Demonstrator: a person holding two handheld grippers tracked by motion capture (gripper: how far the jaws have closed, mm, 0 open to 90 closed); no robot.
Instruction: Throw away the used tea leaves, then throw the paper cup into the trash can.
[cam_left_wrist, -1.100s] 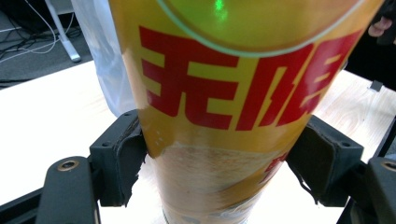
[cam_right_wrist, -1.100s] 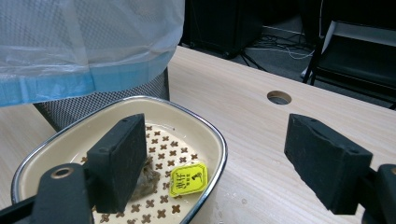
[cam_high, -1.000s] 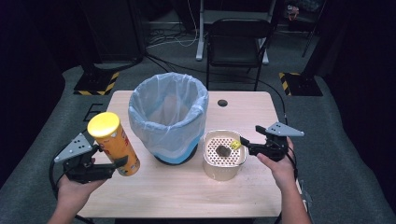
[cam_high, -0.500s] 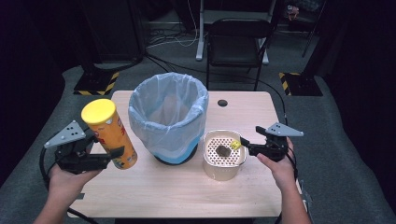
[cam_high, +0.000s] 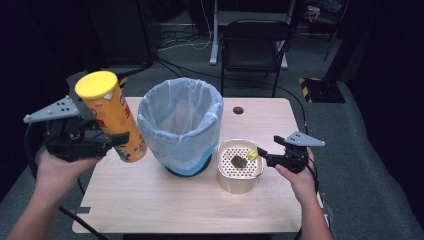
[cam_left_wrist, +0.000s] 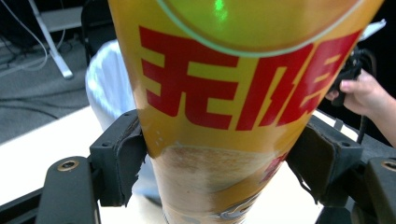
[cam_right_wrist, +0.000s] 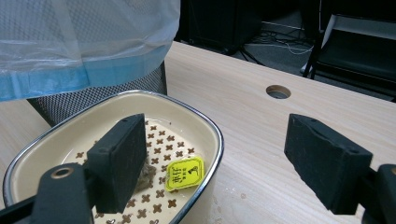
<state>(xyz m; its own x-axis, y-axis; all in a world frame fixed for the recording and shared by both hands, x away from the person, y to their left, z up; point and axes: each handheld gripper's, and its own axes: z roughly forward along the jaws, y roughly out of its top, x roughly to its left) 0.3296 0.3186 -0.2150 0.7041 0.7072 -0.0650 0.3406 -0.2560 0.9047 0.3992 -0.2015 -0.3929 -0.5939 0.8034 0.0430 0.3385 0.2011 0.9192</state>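
A tall yellow chips can (cam_high: 112, 117) with a yellow lid hangs tilted above the table's left side, and my left gripper (cam_high: 116, 141) is shut on its lower part. In the left gripper view both pads (cam_left_wrist: 122, 158) press the can (cam_left_wrist: 224, 93). A cream perforated bowl (cam_high: 240, 186) sits right of the bin and holds a dark tea bag (cam_high: 238, 161) with a yellow tag (cam_high: 252, 155). My right gripper (cam_high: 264, 156) stands open at the bowl's right rim. One jaw is over the bowl (cam_right_wrist: 205, 122) and the other over the table, with the tag (cam_right_wrist: 185, 173) between them.
A mesh bin (cam_high: 181, 125) lined with a pale blue bag stands mid-table, close to the can and touching the bowl. The wooden table (cam_high: 165, 205) has a round hole (cam_high: 238, 110) at the back right. A black chair (cam_high: 255, 40) and floor cables lie behind.
My left gripper has lifted the chips can upward off the table and slightly left. The right gripper and bowl have stayed where they were.
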